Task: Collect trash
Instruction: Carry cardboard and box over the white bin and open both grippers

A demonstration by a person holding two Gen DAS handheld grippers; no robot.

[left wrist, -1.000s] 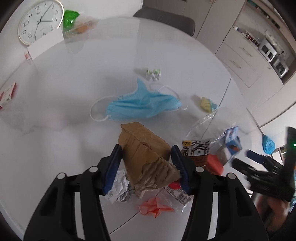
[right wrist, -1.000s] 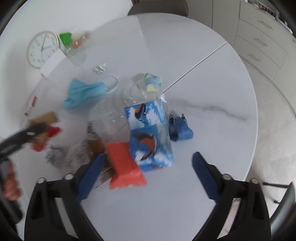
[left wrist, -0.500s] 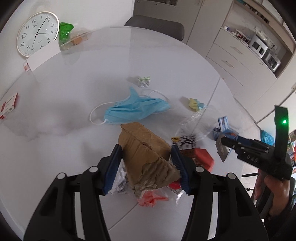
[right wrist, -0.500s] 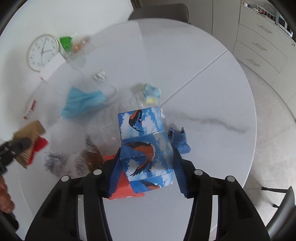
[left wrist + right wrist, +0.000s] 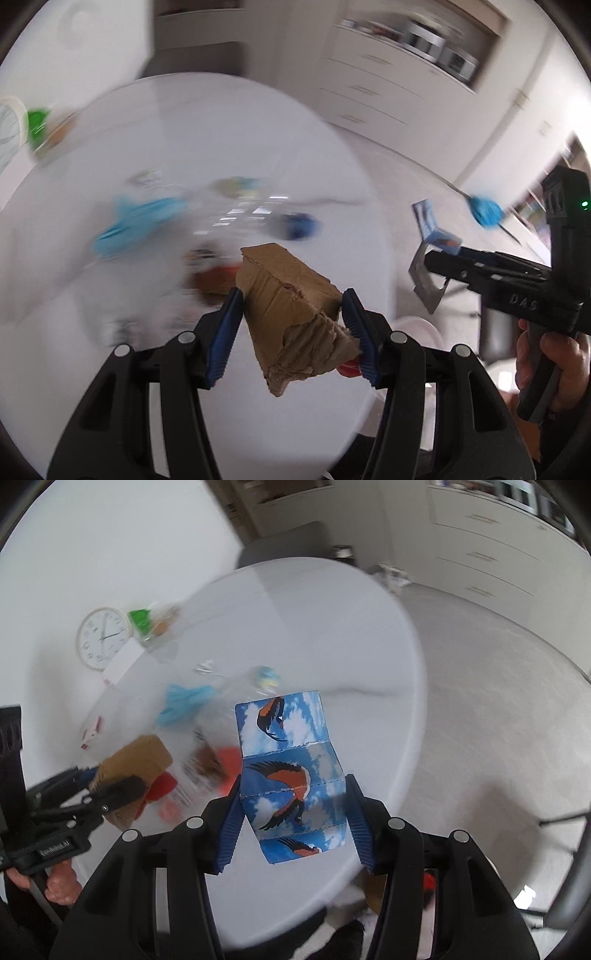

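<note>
My left gripper [image 5: 291, 295] is shut on a torn piece of brown cardboard [image 5: 291, 321] and holds it above the round white table [image 5: 184, 129], near the table's right edge. My right gripper [image 5: 293, 786] is shut on a blue carton with a bird print [image 5: 284, 746], lifted over the table's near edge. The left wrist view shows the right gripper [image 5: 436, 266] at the right with that carton [image 5: 428, 221] seen edge-on. In the right wrist view the left gripper [image 5: 110, 786] is at the left with the cardboard [image 5: 136, 757]. Both views are blurred.
On the table lie a blue face mask [image 5: 184, 701], a red packet [image 5: 229, 764], a crumpled blue wrapper [image 5: 299, 225], small scraps and a wall clock [image 5: 105, 637]. Grey floor and white cabinets [image 5: 498, 565] are to the right. A white rounded rim [image 5: 421, 328] shows beyond the table's edge.
The right gripper closed on the blue carton and lifted it. Both grippers rose and swung toward the table's edge with their loads; the left kept its cardboard.
</note>
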